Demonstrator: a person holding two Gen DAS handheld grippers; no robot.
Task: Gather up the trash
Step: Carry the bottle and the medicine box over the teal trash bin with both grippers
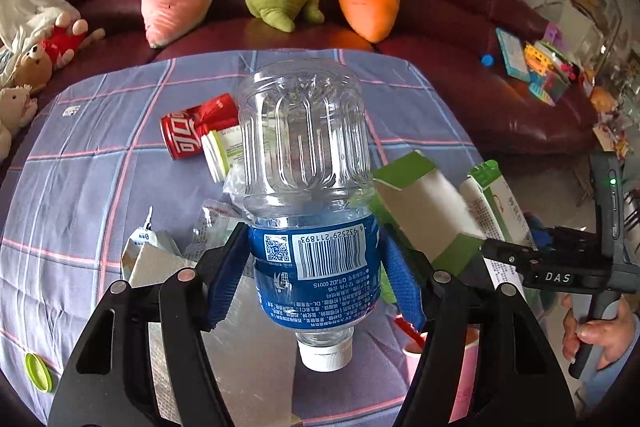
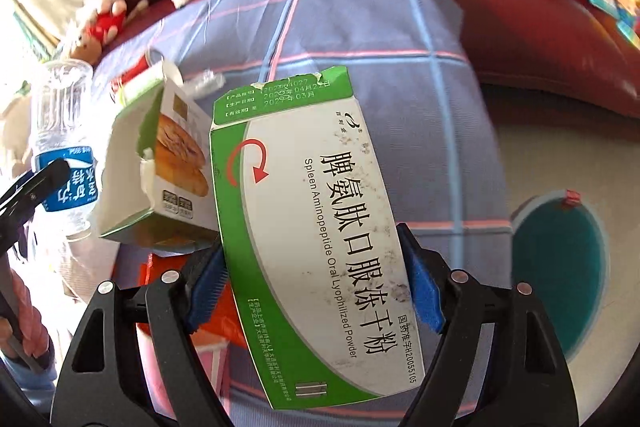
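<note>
The left gripper (image 1: 316, 267) is closed on a clear water bottle (image 1: 306, 163), its blue pads pressing on both sides of the blue label. The bottle is upside down, the white cap near the base of the fingers and the empty body beyond the fingertips; I think it is held at the label because this part is straight and firmer. The right gripper (image 2: 312, 287) is clamped on a green and white medicine box (image 2: 316, 227), one pad on each long edge, so the flat box cannot slip sideways. Both pieces of trash are above the checked cloth (image 1: 100, 163), not lying on it.

Just left of the right fingers a torn pastry box (image 2: 160, 171) sits very near the medicine box; I cannot tell if they touch. Beyond the left fingertips a red can (image 1: 196, 131) still lies on the cloth, and a green lid (image 1: 38, 373) lies well left of the fingers. No bin is clearly visible, and the two held things are close, so they could bump.
</note>
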